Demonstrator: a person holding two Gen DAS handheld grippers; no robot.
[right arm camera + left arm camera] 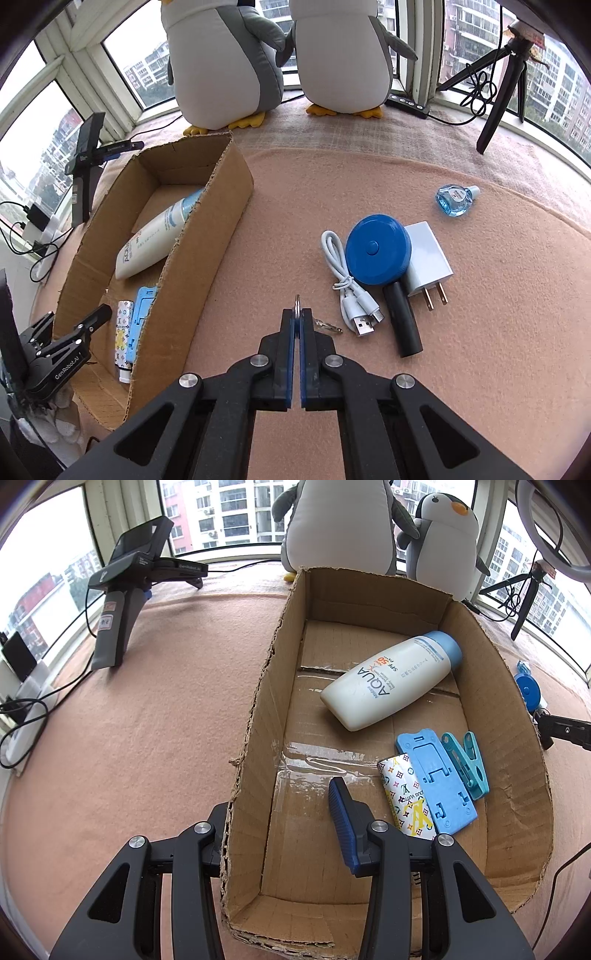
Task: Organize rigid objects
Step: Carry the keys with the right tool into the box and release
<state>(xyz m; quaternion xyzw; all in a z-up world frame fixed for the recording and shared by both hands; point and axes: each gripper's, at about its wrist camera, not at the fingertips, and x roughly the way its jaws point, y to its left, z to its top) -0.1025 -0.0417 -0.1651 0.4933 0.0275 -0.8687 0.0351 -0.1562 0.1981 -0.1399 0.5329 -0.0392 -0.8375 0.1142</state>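
One thin key ring (297, 303) pinched in my right tongs (297, 325), left tongs (284, 819) apart astride the box (258, 716) wall — it could slip mid-carry.

We see two plush penguins (280, 55) standing by the windows (140, 66), a black tripod (506, 85) at the right, and tangled cables (22, 716) along the left sill, over the pink blanket (369, 192)

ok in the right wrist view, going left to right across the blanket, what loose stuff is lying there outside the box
white usb cable → blue round tape measure → white charger plug → small blue bottle
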